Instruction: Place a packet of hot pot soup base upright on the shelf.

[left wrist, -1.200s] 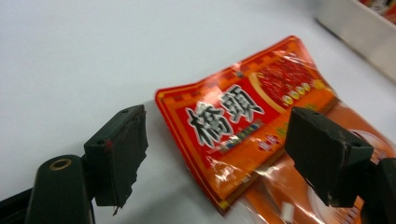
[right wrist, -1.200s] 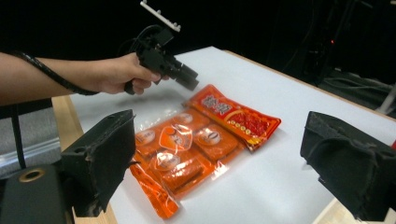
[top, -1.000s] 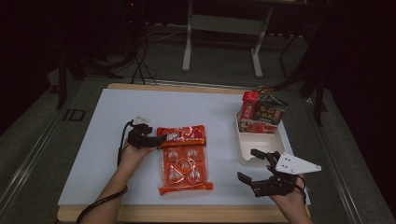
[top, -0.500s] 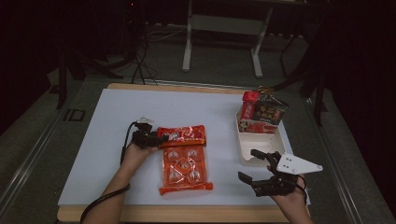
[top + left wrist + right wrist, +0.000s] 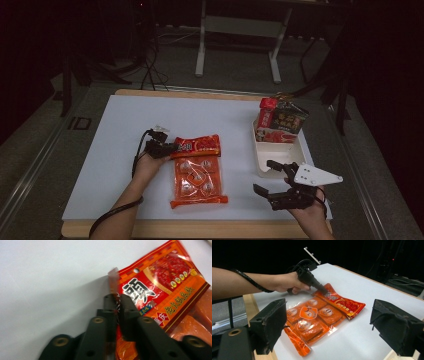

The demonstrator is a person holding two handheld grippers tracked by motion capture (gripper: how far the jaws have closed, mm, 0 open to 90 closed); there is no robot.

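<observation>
1. The orange snack packet (image 5: 198, 170) is seen lying flat on the white surface (image 5: 100, 150), near the middle of it, with its red header strip at the far end and several round-labelled inner packs visible through the clear part.
2. The left gripper (image 5: 169, 148) is held at the packet's far left corner, and its jaws have just been closing; in the left gripper view they are pressed together on the packet's edge (image 5: 140, 297), with the thin film pinched between them beside the printed header.
3. The rest of the packet is seen resting on the surface, not lifted.
4. The right gripper (image 5: 272, 182) is held near the front right edge of the surface, well apart from the packet, with its jaws spread wide and nothing between them; in the right gripper view the packet (image 5: 322, 315) is framed between the two open jaws at a distance.
5. A white tray (image 5: 300, 150) is seen at the right of the surface, and a dark printed food box (image 5: 280, 122) stands in its far end.
</observation>
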